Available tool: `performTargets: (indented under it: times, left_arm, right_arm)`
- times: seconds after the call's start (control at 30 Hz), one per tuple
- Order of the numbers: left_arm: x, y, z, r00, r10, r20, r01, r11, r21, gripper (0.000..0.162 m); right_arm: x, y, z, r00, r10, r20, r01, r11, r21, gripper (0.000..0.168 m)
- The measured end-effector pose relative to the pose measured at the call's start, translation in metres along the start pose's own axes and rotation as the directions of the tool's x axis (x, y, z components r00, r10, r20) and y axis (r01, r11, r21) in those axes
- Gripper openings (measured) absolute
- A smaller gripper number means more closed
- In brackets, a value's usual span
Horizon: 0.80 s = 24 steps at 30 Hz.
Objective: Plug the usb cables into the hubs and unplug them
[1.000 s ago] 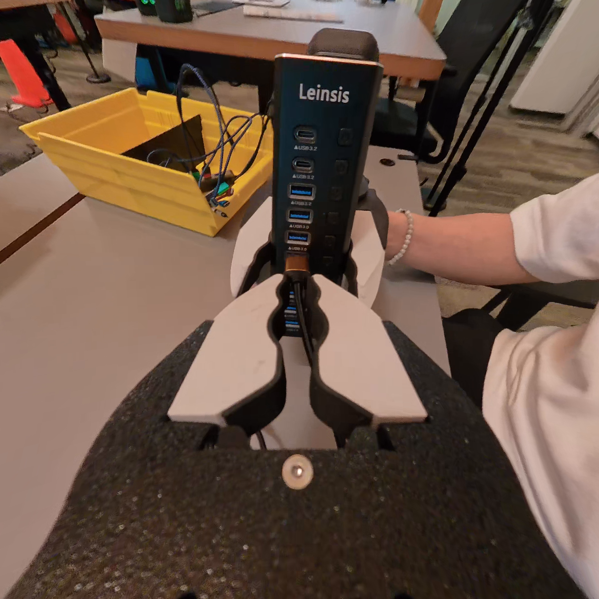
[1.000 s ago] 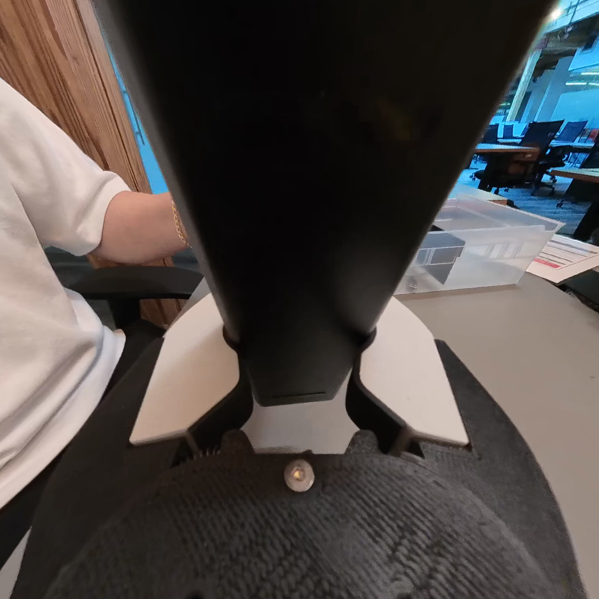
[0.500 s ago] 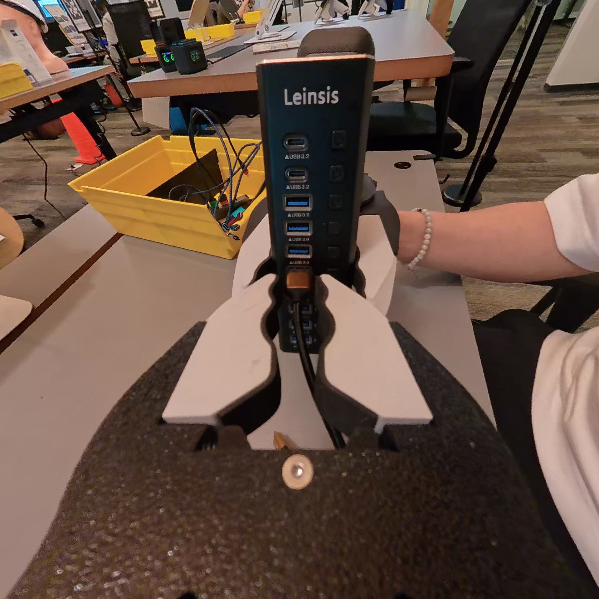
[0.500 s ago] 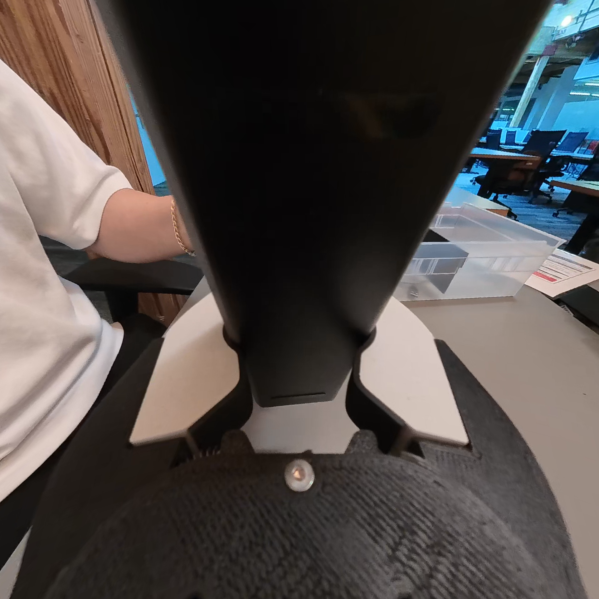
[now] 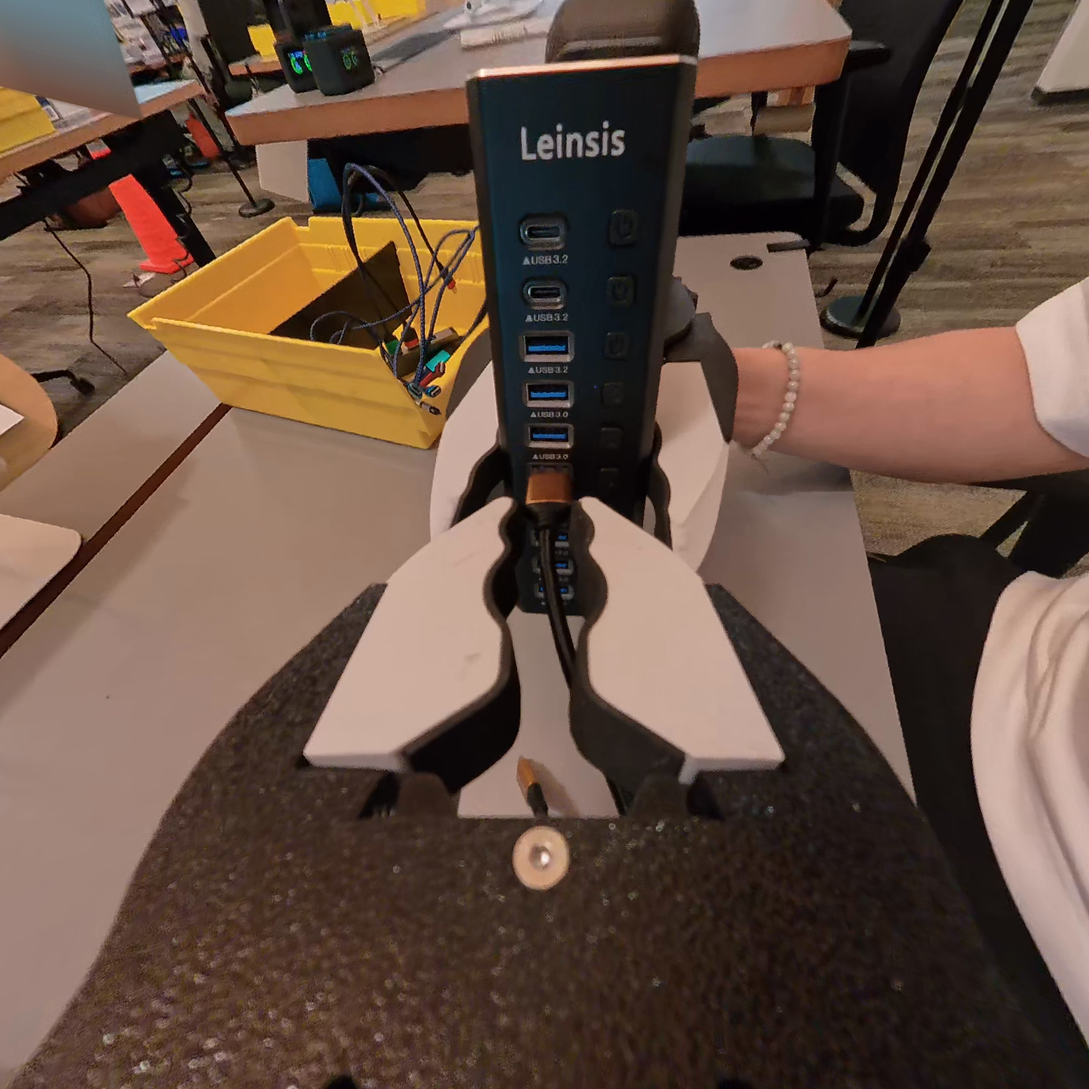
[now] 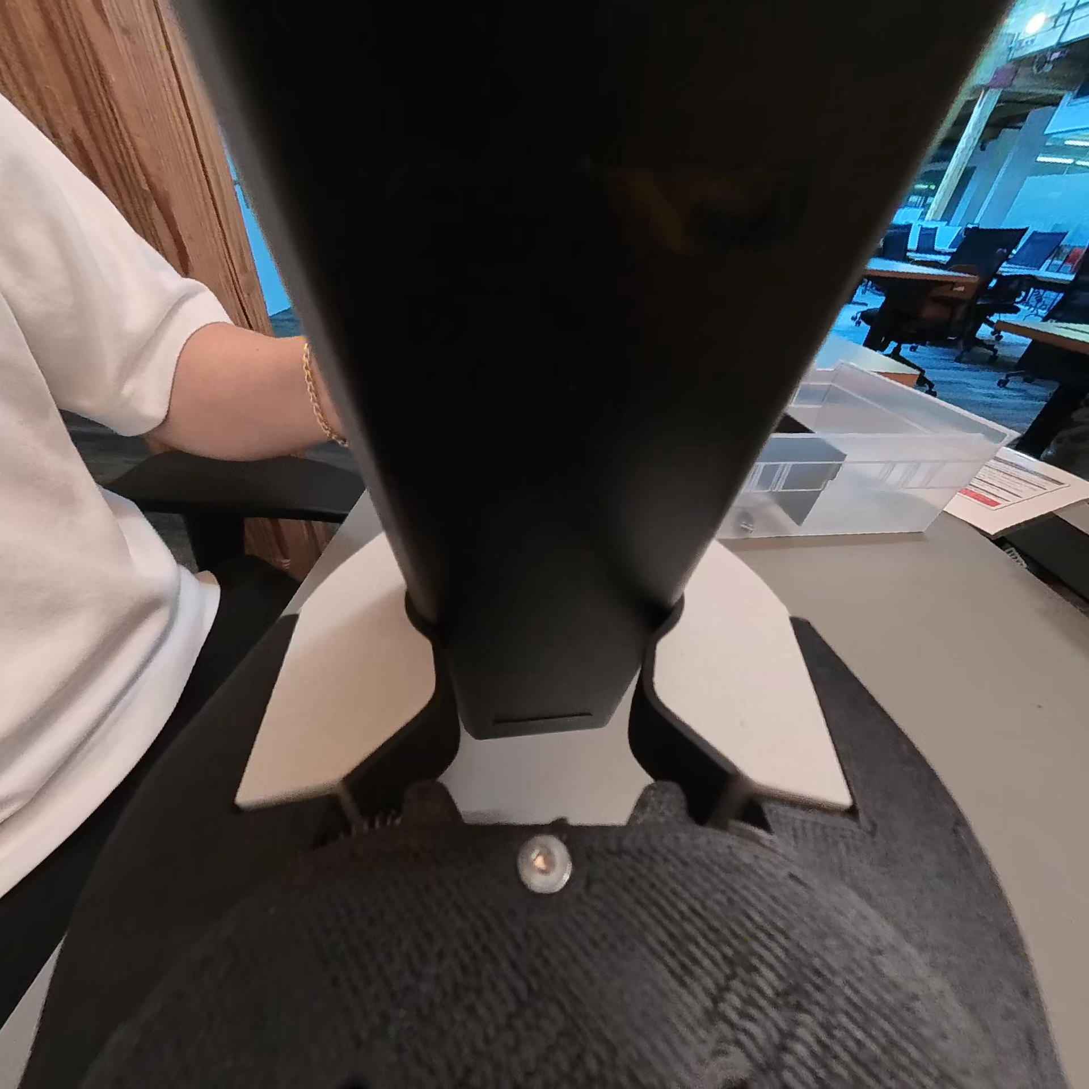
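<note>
Meanwhile my right gripper point(image 6: 542, 666) clamped the upright hub point(image 5: 574, 330); my left gripper point(image 5: 545, 512) pinched the gold-collared cable plug point(image 5: 548, 489) seated in it.

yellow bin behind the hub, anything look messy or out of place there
Yes. In the yellow bin, a tangle of braided cables loops up above the rim, and several connector ends spill out over its low front edge toward the table. The bin itself sits flat and looks undamaged.

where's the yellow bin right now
In the left wrist view the yellow bin sits on the grey table, upper left, just left of the upright usb hub, with loose cables inside it.
</note>
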<state>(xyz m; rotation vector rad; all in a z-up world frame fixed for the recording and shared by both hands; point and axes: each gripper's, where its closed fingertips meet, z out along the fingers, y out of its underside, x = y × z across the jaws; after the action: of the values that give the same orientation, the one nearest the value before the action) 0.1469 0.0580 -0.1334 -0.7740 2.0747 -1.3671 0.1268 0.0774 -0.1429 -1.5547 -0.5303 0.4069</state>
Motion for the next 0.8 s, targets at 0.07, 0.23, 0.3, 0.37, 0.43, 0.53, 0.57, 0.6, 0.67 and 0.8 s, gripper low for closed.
performTargets:
  times: [0.07,0.23,0.3,0.37,0.43,0.53,0.57,0.6,0.67,0.8]
  left_arm:
    - [-0.001,0.001,-0.002,0.999,0.032,0.007,-0.032,0.999,-0.032,0.014]
    - [-0.003,0.012,-0.002,0.993,0.115,0.024,-0.11,0.982,-0.151,0.014]
    - [-0.003,0.011,-0.003,0.996,0.09,0.02,-0.087,0.988,-0.13,0.014]
    - [-0.004,0.015,-0.004,0.995,0.095,0.014,-0.092,0.985,-0.146,0.014]
    - [-0.004,0.021,-0.003,0.995,0.099,0.007,-0.097,0.982,-0.164,0.014]
    - [-0.006,0.019,-0.003,0.998,0.068,0.007,-0.066,0.989,-0.133,0.014]
    - [-0.006,0.02,-0.003,0.998,0.064,0.005,-0.063,0.989,-0.133,0.014]
    - [-0.006,0.021,-0.002,0.998,0.065,0.004,-0.064,0.989,-0.134,0.014]
    - [-0.006,0.024,-0.001,0.998,0.059,0.001,-0.058,0.989,-0.138,0.013]
    - [-0.006,0.027,0.0,0.998,0.07,0.005,-0.068,0.983,-0.168,0.014]
  right_arm:
    - [0.0,0.001,0.003,1.0,0.01,-0.006,-0.01,1.0,-0.008,0.074]
    - [0.001,0.013,0.006,1.0,0.01,-0.012,-0.011,0.997,-0.081,0.073]
    - [-0.001,0.01,0.008,0.998,0.055,0.008,-0.055,0.998,-0.032,0.074]
    - [0.0,0.015,0.01,0.999,0.045,-0.003,-0.045,0.997,-0.063,0.074]
    - [0.0,0.02,0.012,0.999,0.055,0.003,-0.054,0.995,-0.078,0.074]
    - [0.001,0.017,0.013,0.997,0.079,0.006,-0.079,0.996,-0.038,0.074]
    - [0.002,0.019,0.013,0.998,0.069,0.0,-0.069,0.996,-0.049,0.073]
    - [0.002,0.02,0.013,0.998,0.068,-0.001,-0.068,0.996,-0.058,0.073]
    - [0.002,0.022,0.013,0.997,0.077,0.0,-0.077,0.995,-0.056,0.074]
    - [0.002,0.023,0.016,0.999,0.029,-0.021,-0.031,0.996,-0.084,0.073]
